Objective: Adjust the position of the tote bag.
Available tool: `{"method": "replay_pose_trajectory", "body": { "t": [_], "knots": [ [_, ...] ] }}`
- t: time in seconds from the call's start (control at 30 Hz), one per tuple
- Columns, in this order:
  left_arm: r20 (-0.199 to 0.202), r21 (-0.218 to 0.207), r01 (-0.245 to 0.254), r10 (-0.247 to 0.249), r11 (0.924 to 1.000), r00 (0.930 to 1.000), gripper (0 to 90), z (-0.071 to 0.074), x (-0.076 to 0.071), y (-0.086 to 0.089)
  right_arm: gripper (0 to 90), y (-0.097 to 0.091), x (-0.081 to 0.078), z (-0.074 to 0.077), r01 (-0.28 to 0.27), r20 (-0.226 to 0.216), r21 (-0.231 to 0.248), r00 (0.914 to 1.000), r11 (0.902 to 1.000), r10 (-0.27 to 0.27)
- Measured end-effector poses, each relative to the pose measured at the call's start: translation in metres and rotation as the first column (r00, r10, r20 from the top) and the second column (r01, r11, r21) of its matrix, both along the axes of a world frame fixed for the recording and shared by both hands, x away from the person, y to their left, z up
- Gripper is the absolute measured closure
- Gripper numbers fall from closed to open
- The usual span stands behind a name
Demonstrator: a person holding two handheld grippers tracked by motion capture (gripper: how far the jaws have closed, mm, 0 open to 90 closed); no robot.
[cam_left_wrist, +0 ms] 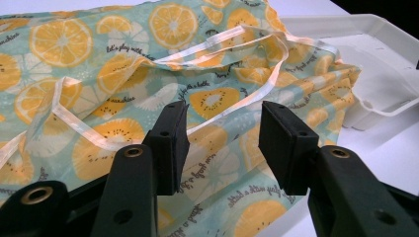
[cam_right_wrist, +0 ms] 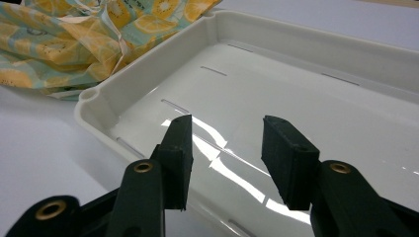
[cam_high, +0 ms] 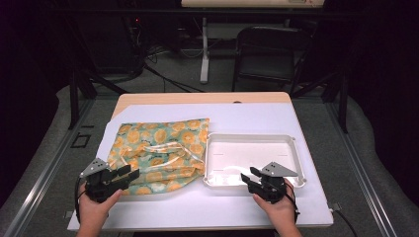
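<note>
while the fruit-print bag (cam_high: 160,153) is lying crumpled on the table (cam_high: 257,118) beside the white tray (cam_high: 296,163), i am holding my left gripper (cam_high: 124,174) over its near edge and my right gripper (cam_high: 250,177) over the tray, both with jaws apart, gripping nothing.

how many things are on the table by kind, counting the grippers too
fruit-print cloth bag: 1
white tray: 1
grippers, left gripper and right gripper: 2
total: 4

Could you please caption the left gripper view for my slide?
Open left gripper poised over a citrus-print fabric bag, white tray beside it.
</note>
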State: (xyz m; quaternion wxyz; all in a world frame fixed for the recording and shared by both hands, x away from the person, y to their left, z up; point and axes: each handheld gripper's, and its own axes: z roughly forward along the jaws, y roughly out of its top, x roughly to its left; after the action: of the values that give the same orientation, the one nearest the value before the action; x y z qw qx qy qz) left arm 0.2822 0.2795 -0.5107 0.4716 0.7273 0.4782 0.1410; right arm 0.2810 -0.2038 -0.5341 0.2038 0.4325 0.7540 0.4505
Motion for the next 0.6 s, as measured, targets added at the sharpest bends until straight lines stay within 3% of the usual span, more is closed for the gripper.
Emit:
{"method": "replay_pose_trajectory", "body": {
  "t": [0.4,0.6],
  "knots": [
    [0.008,0.049,-0.03,0.03,0.9983,0.9995,45.9,-0.0036,0.0008,0.0004,55.0,0.002,0.0003,0.0,-0.008,-0.003,-0.005,1.0,1.0,0.008],
    [0.021,0.101,-0.033,0.031,0.9944,0.9993,44.2,-0.0062,0.0015,-0.0039,55.0,0.0025,0.0004,-0.0001,-0.01,-0.005,-0.007,0.9999,0.9999,0.01]
  ]
}}
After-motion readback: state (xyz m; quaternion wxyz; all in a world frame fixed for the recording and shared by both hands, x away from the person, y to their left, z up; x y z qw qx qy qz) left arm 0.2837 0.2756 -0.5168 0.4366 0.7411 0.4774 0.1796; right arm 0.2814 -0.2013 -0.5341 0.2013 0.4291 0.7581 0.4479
